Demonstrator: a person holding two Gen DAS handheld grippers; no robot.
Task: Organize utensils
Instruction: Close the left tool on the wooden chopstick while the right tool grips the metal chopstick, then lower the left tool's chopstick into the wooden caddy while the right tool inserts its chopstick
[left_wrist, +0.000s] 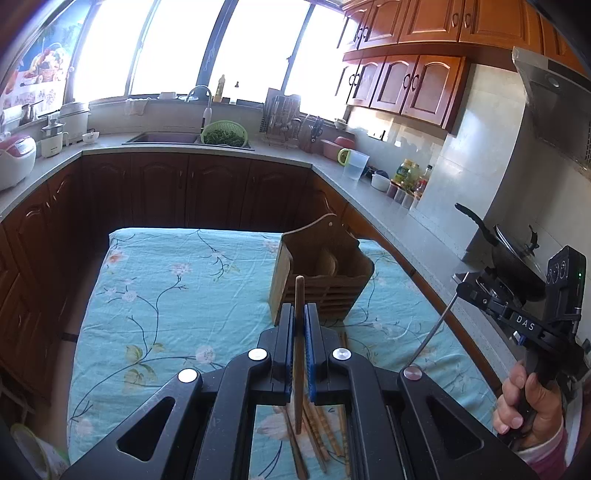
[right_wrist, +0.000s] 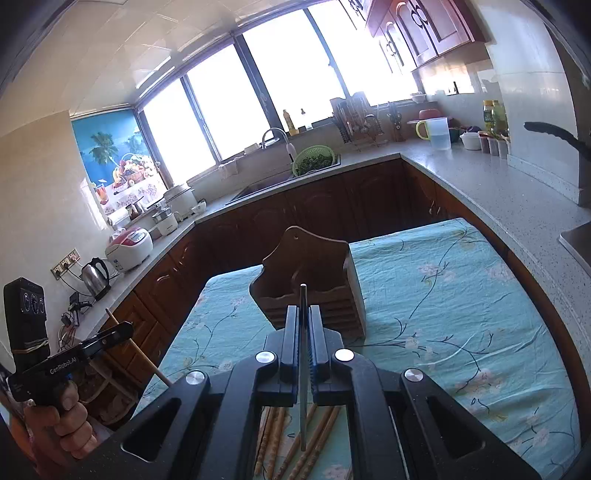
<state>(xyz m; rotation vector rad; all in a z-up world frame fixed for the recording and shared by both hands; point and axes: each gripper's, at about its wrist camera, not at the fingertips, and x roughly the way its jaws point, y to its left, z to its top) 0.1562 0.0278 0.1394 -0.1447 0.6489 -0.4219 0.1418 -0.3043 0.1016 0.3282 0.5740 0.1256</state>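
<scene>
Two grippers, each clamped on one utensil, above floral cloth.
Left gripper (left_wrist: 299, 325): clenched on wooden chopstick (left_wrist: 298, 354). Right gripper (right_wrist: 303, 325): clenched on thin metal utensil (right_wrist: 303, 365). Loose chopsticks (right_wrist: 295, 443) on blue tablecloth (left_wrist: 166, 280) below; wooden utensil holder (left_wrist: 325, 273) just ahead, upright.

The loose chopsticks (left_wrist: 317, 435) on the surface ran under the gripper frame and off the picture's lower edge, so their count stayed unclear. The wooden holder (right_wrist: 317, 291) hid its contents; its lower front sat behind the jaws.
</scene>
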